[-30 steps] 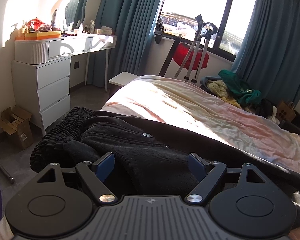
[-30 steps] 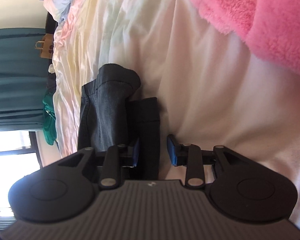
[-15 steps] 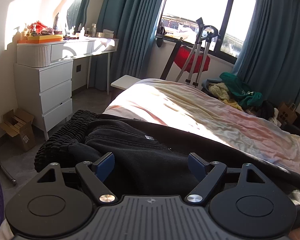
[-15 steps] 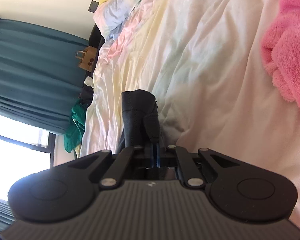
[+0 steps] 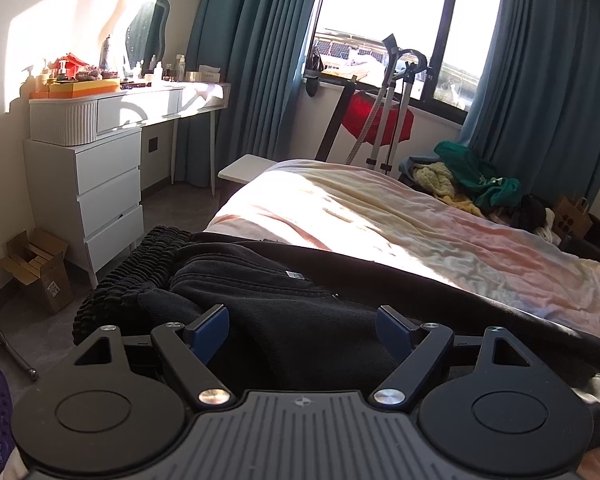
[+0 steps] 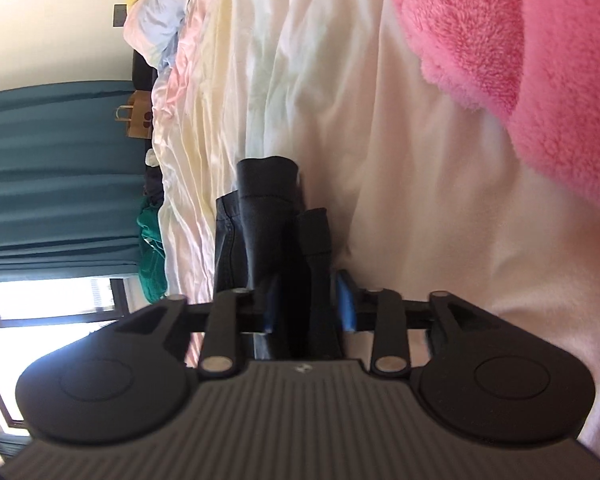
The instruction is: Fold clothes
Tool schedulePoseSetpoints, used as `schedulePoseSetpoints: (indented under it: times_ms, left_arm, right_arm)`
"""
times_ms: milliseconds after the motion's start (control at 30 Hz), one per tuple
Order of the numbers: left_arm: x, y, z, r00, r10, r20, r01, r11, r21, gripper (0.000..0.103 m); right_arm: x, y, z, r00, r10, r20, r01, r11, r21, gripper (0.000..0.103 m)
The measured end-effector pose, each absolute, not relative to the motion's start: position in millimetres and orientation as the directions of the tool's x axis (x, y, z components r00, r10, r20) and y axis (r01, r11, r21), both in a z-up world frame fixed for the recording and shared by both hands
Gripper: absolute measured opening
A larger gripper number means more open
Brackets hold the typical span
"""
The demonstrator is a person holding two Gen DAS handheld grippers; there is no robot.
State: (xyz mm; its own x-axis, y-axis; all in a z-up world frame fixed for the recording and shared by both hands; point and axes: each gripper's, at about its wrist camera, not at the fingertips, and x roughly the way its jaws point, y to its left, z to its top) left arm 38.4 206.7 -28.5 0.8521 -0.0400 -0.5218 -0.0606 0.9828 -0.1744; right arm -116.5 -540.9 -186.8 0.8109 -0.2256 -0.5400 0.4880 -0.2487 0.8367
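Observation:
Black trousers (image 5: 260, 292) lie bunched on the bed's near edge, their ribbed elastic waistband (image 5: 140, 268) hanging toward the floor. My left gripper (image 5: 302, 328) hovers just over them, open wide, with nothing pinched. In the right wrist view, which is rolled sideways, the two dark trouser leg ends (image 6: 268, 208) stretch forward over the pale sheet (image 6: 380, 160). They pass between the blue pads of my right gripper (image 6: 308, 300). Its fingers stand apart around the cloth, and a thin gap shows on the right side.
A pink fleece (image 6: 520, 60) lies on the bed beside the trouser legs. A white dresser (image 5: 100, 184) and a cardboard box (image 5: 40, 272) stand on the floor to the left. A pile of clothes (image 5: 480, 188) and a paper bag (image 5: 572, 220) sit past the bed's far side.
My right gripper closed tight on the trouser leg half a second ago; now its fingers have spread apart again and the view has swung. My left gripper has barely shifted.

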Motion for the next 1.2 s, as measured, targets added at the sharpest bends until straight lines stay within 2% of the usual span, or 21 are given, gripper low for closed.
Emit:
schedulePoseSetpoints:
  times_ms: [33, 233, 367, 500, 600, 833, 1000, 1100, 1200]
  left_arm:
    - [38, 206, -29, 0.851, -0.038, -0.523, -0.062, 0.983, -0.171, 0.082]
    - [42, 201, -32, 0.843, -0.025, -0.538, -0.061, 0.988, -0.141, 0.082]
    - [45, 197, -34, 0.839, -0.011, -0.544, -0.058, 0.992, -0.111, 0.082]
    - [49, 193, -39, 0.835, -0.002, -0.551, -0.055, 0.995, -0.087, 0.082]
    - [55, 189, -45, 0.822, -0.004, -0.569, -0.046, 0.996, -0.074, 0.082]
    - [66, 177, -58, 0.793, -0.015, -0.61, -0.019, 0.999, -0.049, 0.082]
    - [66, 172, -61, 0.776, 0.0, -0.63, -0.036, 0.998, -0.043, 0.082]
    - [64, 168, -59, 0.778, 0.002, -0.629, -0.038, 0.998, -0.043, 0.082]
    - [65, 164, -58, 0.778, 0.004, -0.629, -0.034, 0.999, -0.036, 0.082]
  right_arm:
    - [-118, -540, -185, 0.803, -0.23, -0.549, 0.496, -0.252, 0.831, 0.056]
    - [-123, -541, -195, 0.817, -0.238, -0.525, 0.446, -0.316, 0.837, 0.057]
    - [-125, -542, -193, 0.835, -0.269, -0.48, 0.393, -0.321, 0.862, 0.064]
    - [-103, -547, -197, 0.882, -0.166, -0.44, 0.382, -0.292, 0.877, 0.064]
    - [-86, -547, -204, 0.888, -0.085, -0.452, 0.41, -0.298, 0.862, 0.064]
    - [-42, -557, -182, 0.874, -0.145, -0.463, 0.454, -0.092, 0.886, 0.065]
    - [-24, -563, -176, 0.884, -0.192, -0.427, 0.424, -0.055, 0.904, 0.064]
    - [-25, -556, -156, 0.914, -0.206, -0.35, 0.368, 0.054, 0.928, 0.06]
    - [-34, -560, -165, 0.906, -0.185, -0.381, 0.389, 0.007, 0.921, 0.06]
